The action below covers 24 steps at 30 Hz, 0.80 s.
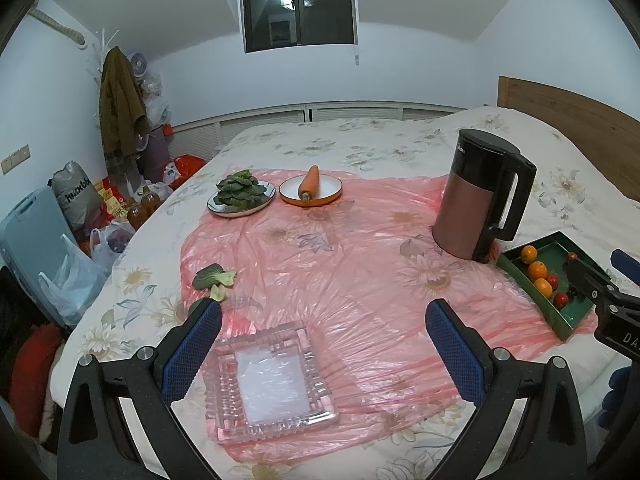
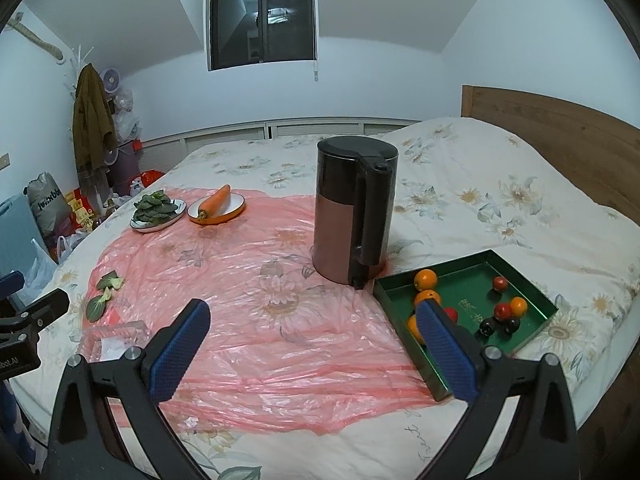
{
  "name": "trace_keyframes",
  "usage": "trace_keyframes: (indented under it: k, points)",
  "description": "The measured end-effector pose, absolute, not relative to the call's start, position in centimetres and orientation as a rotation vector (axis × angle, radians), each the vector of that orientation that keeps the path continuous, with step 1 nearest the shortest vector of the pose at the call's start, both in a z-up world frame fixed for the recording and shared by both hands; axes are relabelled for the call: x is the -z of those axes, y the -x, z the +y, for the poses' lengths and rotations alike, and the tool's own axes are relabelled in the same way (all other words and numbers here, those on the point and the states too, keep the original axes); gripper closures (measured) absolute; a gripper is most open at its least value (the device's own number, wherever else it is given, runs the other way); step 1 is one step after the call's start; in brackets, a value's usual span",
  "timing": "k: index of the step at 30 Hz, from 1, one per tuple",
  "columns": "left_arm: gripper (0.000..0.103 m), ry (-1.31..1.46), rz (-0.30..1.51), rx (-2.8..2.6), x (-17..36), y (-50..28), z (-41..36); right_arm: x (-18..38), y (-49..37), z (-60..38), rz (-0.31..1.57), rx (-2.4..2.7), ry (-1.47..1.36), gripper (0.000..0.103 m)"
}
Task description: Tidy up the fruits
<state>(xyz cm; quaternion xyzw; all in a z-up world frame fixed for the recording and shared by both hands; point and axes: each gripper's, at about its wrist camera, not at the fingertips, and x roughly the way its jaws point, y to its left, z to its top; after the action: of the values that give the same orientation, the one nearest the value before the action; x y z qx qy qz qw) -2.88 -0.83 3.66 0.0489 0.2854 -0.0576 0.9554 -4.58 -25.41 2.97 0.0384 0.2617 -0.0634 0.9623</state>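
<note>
Down at the lower right of the right wrist view, the fruits lie loose in a shallow green tray (image 2: 516, 268): several oranges (image 2: 425, 280) along its left side, small red fruits (image 2: 500, 283) toward the middle and right, and two dark round ones (image 2: 487, 326) near its front edge. The tray sits on the bed (image 2: 480, 184), its near corner over the edge of a pink plastic sheet (image 2: 248, 288) spread across the flowered cover. In the left wrist view the same tray shows at the right edge of the frame.

The right gripper (image 2: 312, 320) hangs above the sheet with its jaws wide apart and holding nothing; its right finger overlaps the tray's left side in the picture. The left gripper (image 1: 324, 320) also has its jaws wide apart and empty, hovering over a clear glass dish (image 1: 272, 380) at the lower middle of its frame.

Just beside the tray, to its upper left, a brown and black electric kettle (image 2: 352, 216) stands upright on the sheet. Farther back, upper left of centre, a carrot (image 2: 215, 201) lies on an orange-rimmed plate (image 2: 236, 210), and next to it a second plate (image 2: 180, 216) carries a heap of green leaves (image 2: 154, 206). A few loose leaves (image 2: 104, 292) lie at the sheet's left edge. A wooden headboard (image 2: 560, 136) closes the right side, and a dark window (image 2: 262, 24) sits high on the back wall.
</note>
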Motion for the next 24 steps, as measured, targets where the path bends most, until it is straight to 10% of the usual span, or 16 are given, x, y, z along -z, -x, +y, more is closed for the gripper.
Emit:
trace_keyframes:
  k: [24]
  points:
    - [0.003,-0.104,0.599,0.128,-2.2,1.5,-0.4,-0.8,2.7,-25.0,0.587,0.125,-0.057,0.0]
